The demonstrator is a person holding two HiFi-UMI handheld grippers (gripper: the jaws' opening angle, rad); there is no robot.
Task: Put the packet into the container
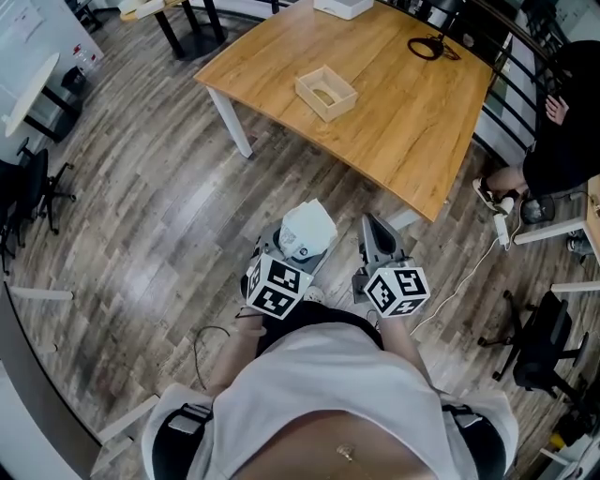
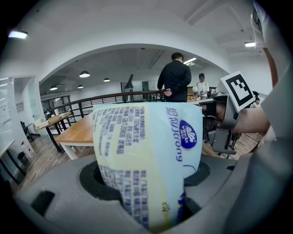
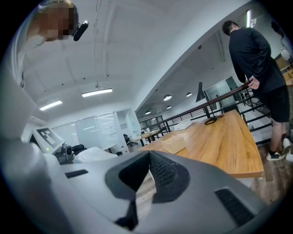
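Between the left gripper's (image 1: 300,248) jaws, which stand wide and press on its two sides, sits the soft pale-blue, white and yellow plastic tissue packet (image 2: 146,155). Down its face runs the word "Strong" in blue beside a few Chinese characters. Next to them is a dark-blue oval badge whose white script seems to read "Vinda". Columns of small blue print fill the left half, mostly too fine to read.

The packet's long axis lies along the jaws, and its free end points out from the gripper toward the table. The lines of print run lengthwise too.

The right gripper (image 3: 149,157) is just beside it, jaws pressed together at the tips with nothing between them.

Ahead, across grey-brown plank flooring (image 1: 159,206), stands a light wooden table with white legs (image 1: 403,122). On it, well apart from the packet, rests the small open pale cardboard container (image 1: 325,91). A black looped cable (image 1: 431,47) lies farther back on the top, and a flat white box (image 1: 342,7) sits at the far edge. A person in black clothes (image 3: 254,59) stands at the dark railing beyond the table.
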